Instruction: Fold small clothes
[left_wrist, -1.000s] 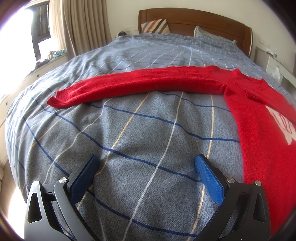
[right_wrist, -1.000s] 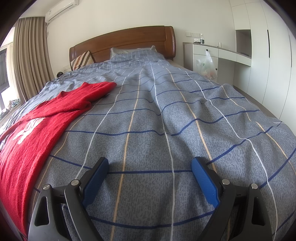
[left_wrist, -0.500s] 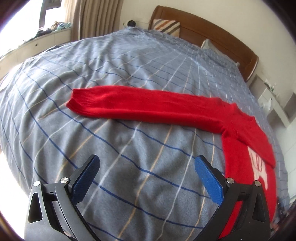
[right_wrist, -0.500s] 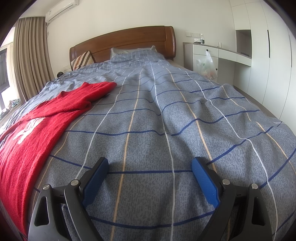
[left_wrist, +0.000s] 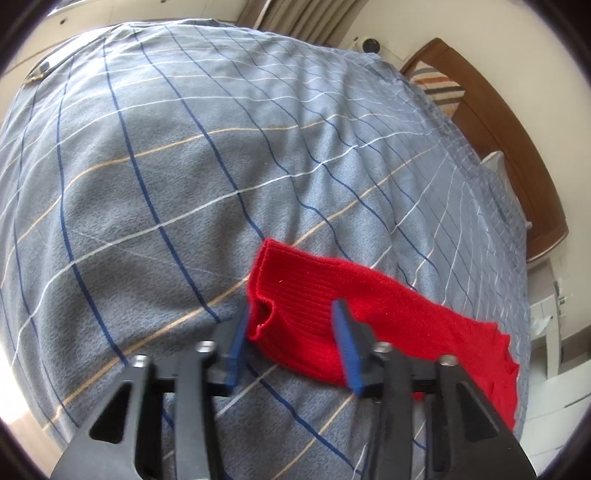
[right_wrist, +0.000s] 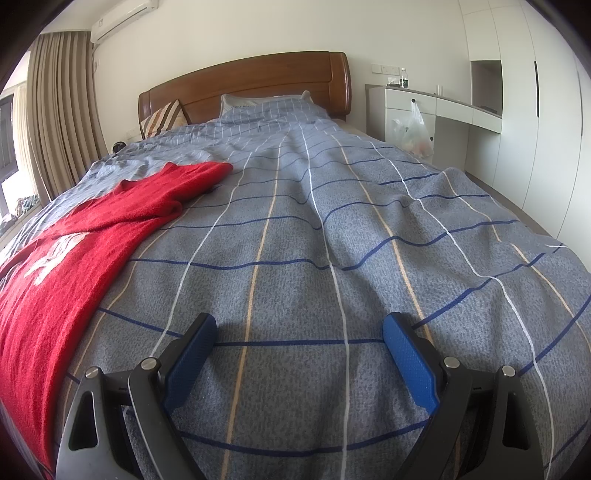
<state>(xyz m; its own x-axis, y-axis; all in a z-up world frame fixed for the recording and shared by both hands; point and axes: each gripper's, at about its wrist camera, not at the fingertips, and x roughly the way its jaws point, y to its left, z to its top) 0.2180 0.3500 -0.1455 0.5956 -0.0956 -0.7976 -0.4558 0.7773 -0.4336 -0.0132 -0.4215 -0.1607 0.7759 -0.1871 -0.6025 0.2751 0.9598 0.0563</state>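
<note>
A red knit sweater lies spread on the grey checked bedspread. In the left wrist view its long sleeve (left_wrist: 369, 310) runs to the right, and the ribbed cuff sits between my blue pads. My left gripper (left_wrist: 291, 332) is partly closed around that cuff, one pad at each side of it. In the right wrist view the sweater body (right_wrist: 85, 251) with a white print lies at the left. My right gripper (right_wrist: 299, 347) is wide open and empty, low over bare bedspread to the right of the sweater.
The bed (right_wrist: 332, 229) fills both views, with a wooden headboard (right_wrist: 258, 85) and pillows at the far end. Curtains (right_wrist: 55, 110) hang at the left. A white desk (right_wrist: 436, 107) with a plastic bag stands at the right.
My left gripper has moved forward to the sleeve's cuff and its jaws have narrowed around it. My right gripper has not moved.
</note>
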